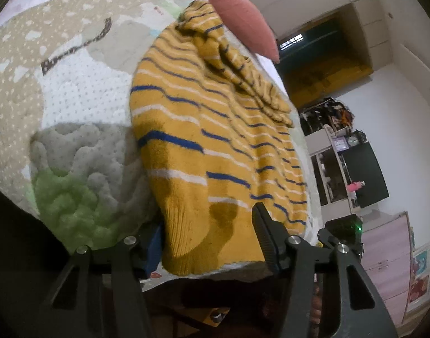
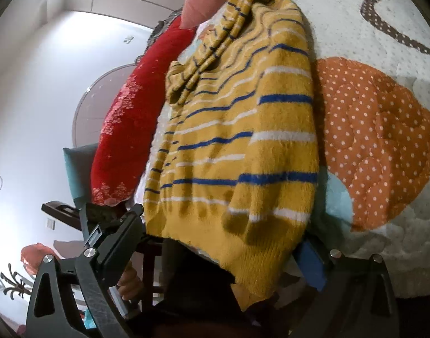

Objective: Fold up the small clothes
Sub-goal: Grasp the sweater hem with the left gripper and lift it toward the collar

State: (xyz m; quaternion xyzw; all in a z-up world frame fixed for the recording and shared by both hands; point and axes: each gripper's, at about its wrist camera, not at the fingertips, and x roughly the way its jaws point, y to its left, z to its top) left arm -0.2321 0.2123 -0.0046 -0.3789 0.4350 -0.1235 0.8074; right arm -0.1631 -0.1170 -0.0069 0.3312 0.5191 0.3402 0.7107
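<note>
Where both tongs reach: sweater [image 1: 215, 146] hem.

Left wrist: close, low at the bed [image 1: 74, 90] edge, facing across it.
Right wrist: likewise.
Shared: striped sweater [image 1: 215, 140].

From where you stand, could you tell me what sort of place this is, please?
Most likely a bedroom at home: a striped sweater lies on a quilted bedspread, with a red pillow alongside and built-in cupboards behind.
</note>
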